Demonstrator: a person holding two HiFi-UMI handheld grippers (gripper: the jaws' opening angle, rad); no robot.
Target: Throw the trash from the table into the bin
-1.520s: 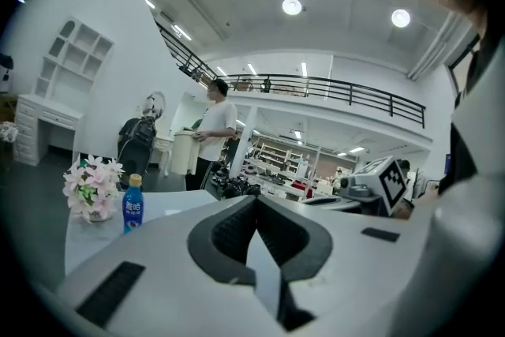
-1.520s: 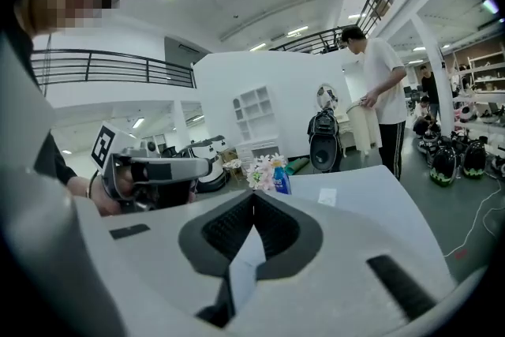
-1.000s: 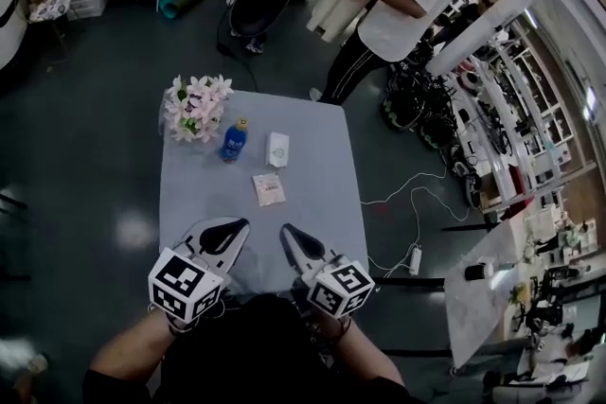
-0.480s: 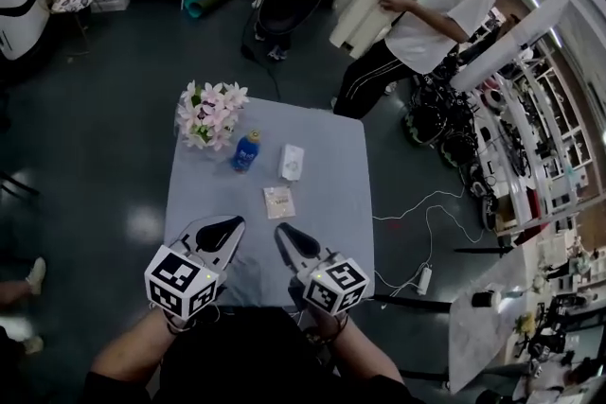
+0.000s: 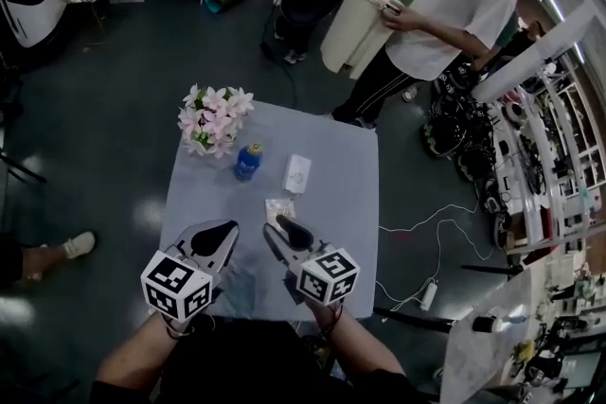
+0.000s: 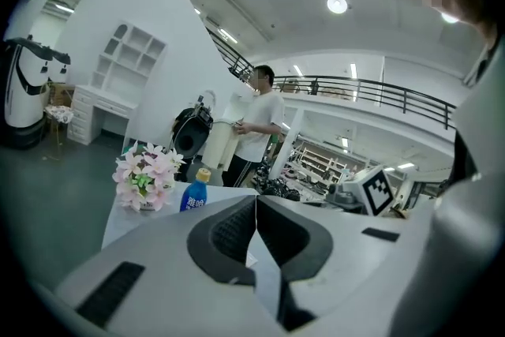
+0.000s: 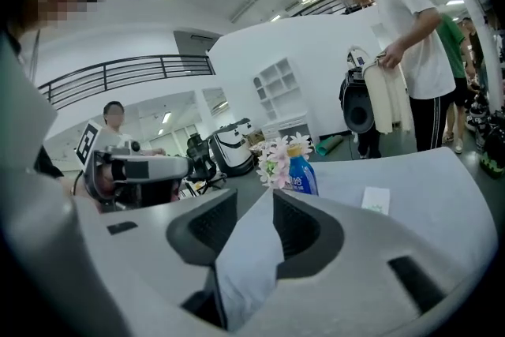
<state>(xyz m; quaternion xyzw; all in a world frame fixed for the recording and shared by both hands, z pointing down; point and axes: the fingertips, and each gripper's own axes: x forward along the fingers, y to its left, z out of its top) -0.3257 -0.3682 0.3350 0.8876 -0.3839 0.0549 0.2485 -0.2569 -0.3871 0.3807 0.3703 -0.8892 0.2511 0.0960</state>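
Head view first: the grey table (image 5: 343, 167) carries a small flat wrapper (image 5: 279, 207), and it lies straight ahead of the right tongs (image 5: 282, 225), just beside their tips, on the far side from the person. The left tongs (image 5: 227, 231) sit off to the side of it, so the right hand is the nearer one. The wrapper's long side seems to run away from the person, though it is too small here to be sure. Farther up the table are a white packet (image 5: 297, 173), a blue bottle (image 5: 248, 162) and flowers (image 5: 215, 117). No bin shows.

Left gripper view: the left tongs (image 6: 256, 202) are closed tip to tip, nothing in them, with bottle (image 6: 193, 194) and flowers (image 6: 146, 177) beyond.

Right gripper view: the right tongs (image 7: 257, 203) have just been opening and stand narrowly apart, only bare table showing in the gap. The packet (image 7: 376, 200) lies ahead to the right; the wrapper is hidden below the jaws.
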